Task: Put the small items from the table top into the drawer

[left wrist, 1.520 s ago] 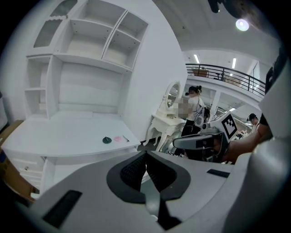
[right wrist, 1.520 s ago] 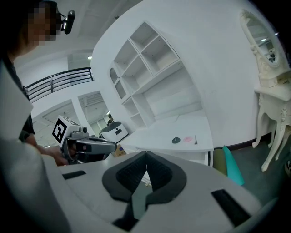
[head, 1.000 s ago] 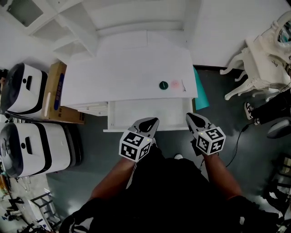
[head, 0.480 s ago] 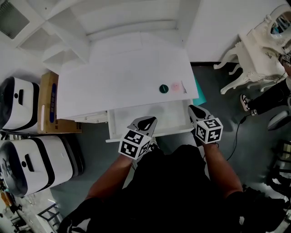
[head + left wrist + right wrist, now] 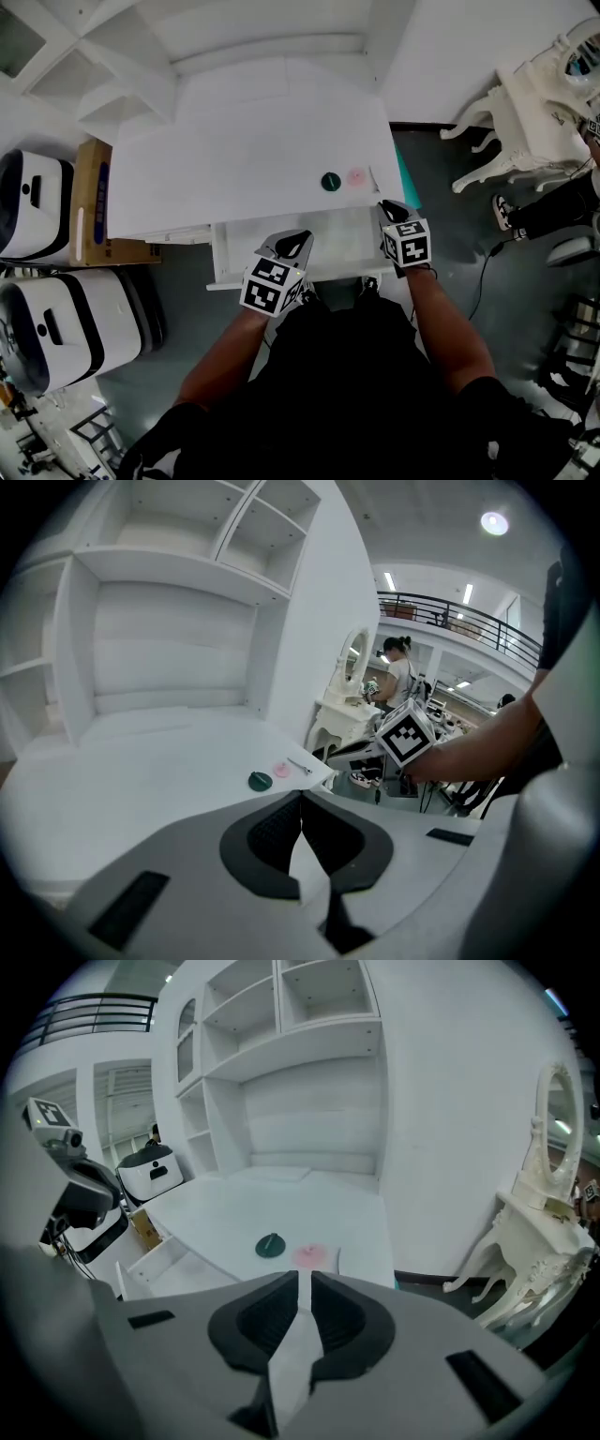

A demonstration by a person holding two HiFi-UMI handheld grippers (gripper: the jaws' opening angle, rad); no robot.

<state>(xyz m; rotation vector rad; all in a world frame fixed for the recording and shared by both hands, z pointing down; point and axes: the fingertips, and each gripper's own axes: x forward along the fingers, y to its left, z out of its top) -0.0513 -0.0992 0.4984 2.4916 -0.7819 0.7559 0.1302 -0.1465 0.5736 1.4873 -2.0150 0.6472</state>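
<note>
White table top (image 5: pixel 253 141) carries three small items in a row near its front right corner: a dark green disc (image 5: pixel 330 182), a pink disc (image 5: pixel 356 176) just beside it, and a thin pale sliver (image 5: pixel 373 178) nearest the side edge. We see the right gripper (image 5: pixel 390 208) just in front of them, over the right end of the open drawer (image 5: pixel 342 239). Its jaws have just been opening and stand a slit apart, with nothing between them. The left gripper (image 5: pixel 298 239) is farther off, jaws together and empty. The discs are round, so no axis matters; the sliver seems to run front to back. We judge that the right gripper should reach forward and slightly left. The table's side edge is close on the right, and the drawer gapes just below the front edge.
</note>
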